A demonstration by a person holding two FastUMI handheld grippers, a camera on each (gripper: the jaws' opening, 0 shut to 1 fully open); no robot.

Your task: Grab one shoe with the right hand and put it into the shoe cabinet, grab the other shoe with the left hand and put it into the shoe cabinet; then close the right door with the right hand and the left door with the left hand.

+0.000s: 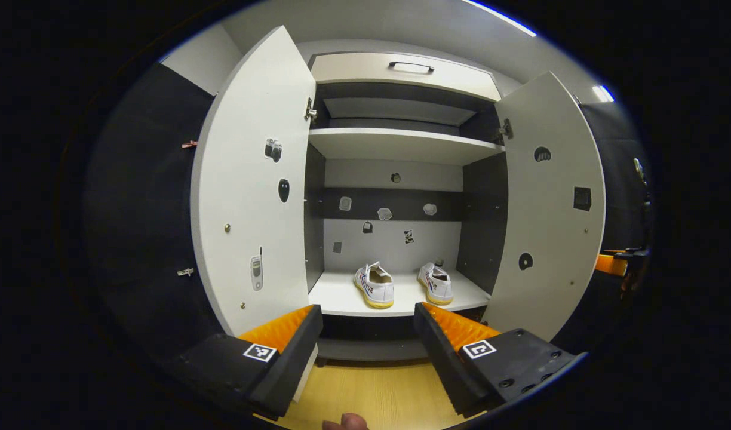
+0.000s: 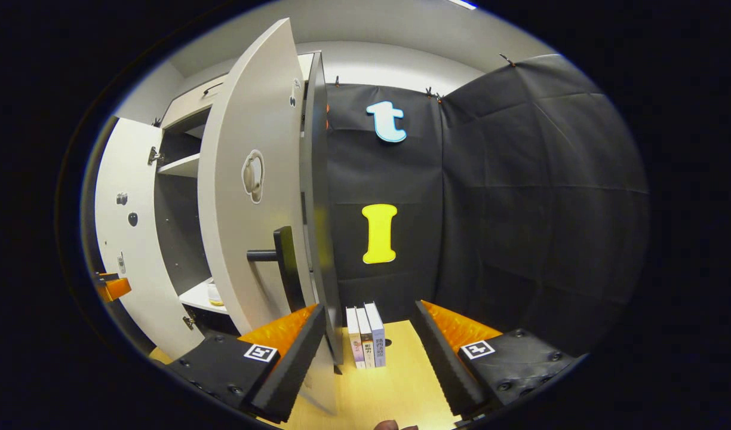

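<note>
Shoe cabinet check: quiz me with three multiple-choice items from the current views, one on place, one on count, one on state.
1. Where are the shoes?
A. on the floor
B. on the cabinet's bottom shelf
C. on the top shelf

2. How many books stand on the floor?
A. one
B. three
C. five

3. How are the cabinet doors?
A. both open
B. both shut
C. left shut only

Answers:
1 B: both shoes sit on the bottom shelf.
2 B: three books stand side by side.
3 A: the left door and right door stand swung out.

Two shoes (image 1: 375, 285) (image 1: 435, 283) are counted in the cabinet, two open doors (image 1: 252, 197) (image 1: 544, 203), and three books (image 2: 366, 337) are seen standing.
</note>
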